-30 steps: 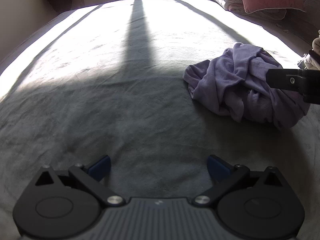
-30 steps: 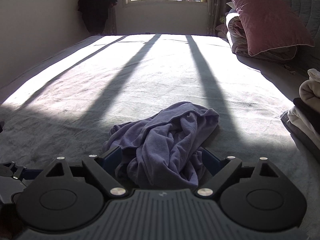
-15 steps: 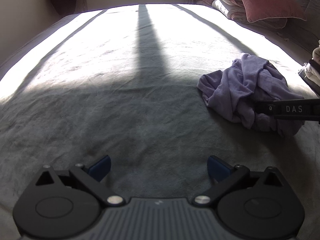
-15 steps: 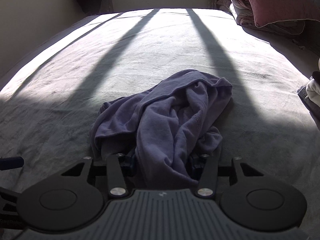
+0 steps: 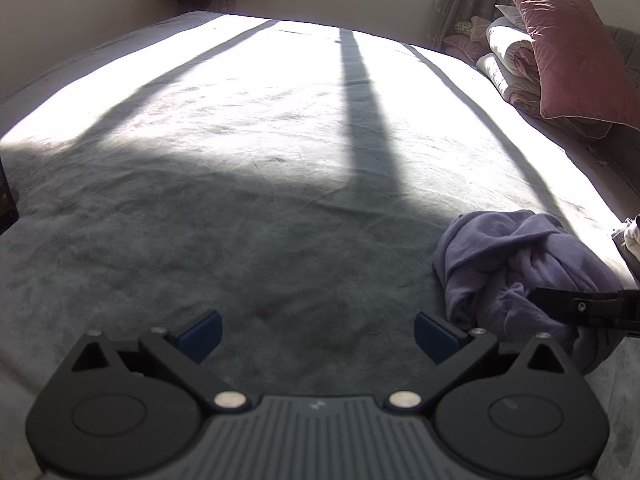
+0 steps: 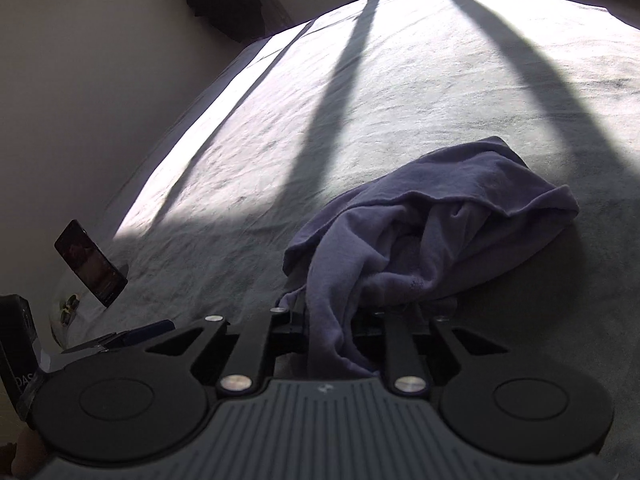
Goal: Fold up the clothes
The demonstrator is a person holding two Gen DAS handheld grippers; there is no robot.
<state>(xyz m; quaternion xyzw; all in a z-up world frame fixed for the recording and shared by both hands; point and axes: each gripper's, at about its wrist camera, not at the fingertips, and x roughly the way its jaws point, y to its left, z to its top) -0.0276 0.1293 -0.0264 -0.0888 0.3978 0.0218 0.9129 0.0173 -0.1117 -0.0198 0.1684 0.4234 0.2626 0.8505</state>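
here the purple garment (image 6: 424, 232) is lying crumpled on the grey bed (image 5: 280, 208), partly in sunlight and partly in shadow, toward the right side of the left wrist view. the right gripper (image 6: 340, 320) is reaching into the near edge of the heap, and its jaws, which have just been closing, are standing narrow with a hanging fold of the cloth pinched between them; the fold is draping down over the gripper's body toward the camera. the rest of the garment is resting on the bed beyond the jaws. the left gripper (image 5: 316, 334) is hovering over bare bedcover just left of the garment, its jaws standing wide with nothing between them, and its blue pads (image 5: 200, 334) are clear of the cloth. a pink pillow (image 5: 576, 48) is leaning on folded bedding at the far right of the bed. at the left edge of the right wrist view a dark phone (image 6: 90, 264) is standing propped up, probably on a small stand, though that corner is dim.
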